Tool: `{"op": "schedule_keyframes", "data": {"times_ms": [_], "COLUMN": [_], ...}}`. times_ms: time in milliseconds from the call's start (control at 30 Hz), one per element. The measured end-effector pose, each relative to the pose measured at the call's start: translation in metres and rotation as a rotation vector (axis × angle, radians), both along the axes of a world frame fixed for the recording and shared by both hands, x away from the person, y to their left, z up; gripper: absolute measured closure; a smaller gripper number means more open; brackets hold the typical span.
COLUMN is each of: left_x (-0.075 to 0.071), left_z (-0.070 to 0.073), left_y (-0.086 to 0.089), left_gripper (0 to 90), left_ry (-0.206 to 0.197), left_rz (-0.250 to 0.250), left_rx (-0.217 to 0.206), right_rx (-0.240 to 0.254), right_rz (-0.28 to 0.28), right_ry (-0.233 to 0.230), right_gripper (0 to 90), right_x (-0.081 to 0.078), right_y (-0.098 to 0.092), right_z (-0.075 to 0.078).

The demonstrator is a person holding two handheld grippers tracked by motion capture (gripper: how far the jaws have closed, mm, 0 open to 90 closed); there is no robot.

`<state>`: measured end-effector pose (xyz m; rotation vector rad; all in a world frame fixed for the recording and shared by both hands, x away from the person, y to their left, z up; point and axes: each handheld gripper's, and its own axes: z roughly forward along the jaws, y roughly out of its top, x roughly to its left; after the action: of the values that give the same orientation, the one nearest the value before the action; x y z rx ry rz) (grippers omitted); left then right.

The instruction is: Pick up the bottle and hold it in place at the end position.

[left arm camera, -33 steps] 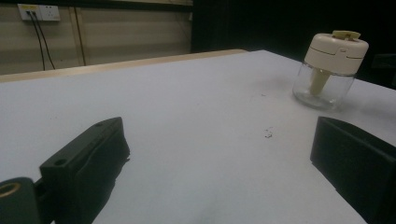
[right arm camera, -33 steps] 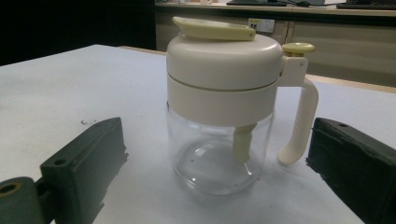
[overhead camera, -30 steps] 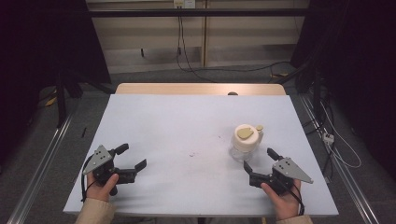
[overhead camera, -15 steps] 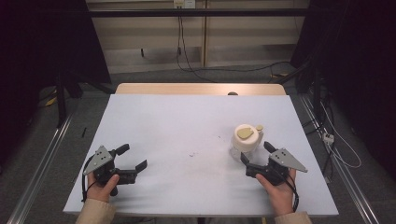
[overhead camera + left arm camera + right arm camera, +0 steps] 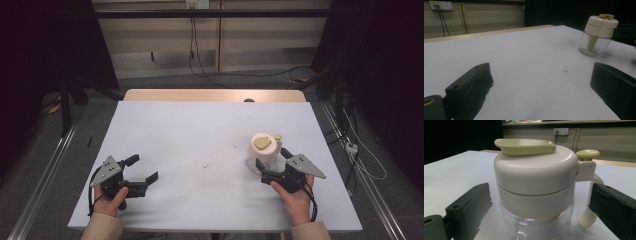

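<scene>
The right gripper [image 5: 271,164] had its jaws spread wide on either side of a small jar [image 5: 262,151], and the right gripper view showed nothing clamped: the cream lid [image 5: 535,173] and the clear glass body [image 5: 536,227] sat in the gap with daylight on both sides. The jar stood upright on the right half of the white table [image 5: 200,130], near the person's edge. A flat yellowish flip tab [image 5: 524,146] lay across the top of the lid, and a small round button [image 5: 587,153] stood on a bracket at the side, with a cream spoon handle [image 5: 590,207] hanging down just in front of one jaw. The step in hand looked like closing on the jar. It would go best if the jaws met the lid's broad cream band squarely, not the smooth glass, and if that side handle was kept clear of the nearer jaw so it was not pinched or made to twist the jar. A slow squeeze seemed wise, since a light jar can skid on a bare tabletop. The left gripper [image 5: 141,170] rested well apart at the table's left front, its jaws also open and empty, pointed across toward the jar. A few dark specks [image 5: 206,164] marked the table between the two.
</scene>
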<state>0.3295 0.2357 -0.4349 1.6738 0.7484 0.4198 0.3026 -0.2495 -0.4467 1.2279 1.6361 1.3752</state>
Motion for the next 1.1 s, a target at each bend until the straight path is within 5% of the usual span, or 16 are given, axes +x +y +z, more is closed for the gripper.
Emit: {"op": "schedule_keyframes", "data": {"times_ms": [1100], "left_x": [0.001], "left_z": [-0.002], "left_y": [-0.002], "left_gripper": [3.6], "left_ry": [0.009], "left_rz": [-0.010], "left_rx": [0.010], "right_rx": [-0.007], "right_rz": [0.013], "right_ry": [0.049], "right_gripper": [4.0], "right_x": [0.031], "right_y": [0.012], "right_z": [-0.009]}}
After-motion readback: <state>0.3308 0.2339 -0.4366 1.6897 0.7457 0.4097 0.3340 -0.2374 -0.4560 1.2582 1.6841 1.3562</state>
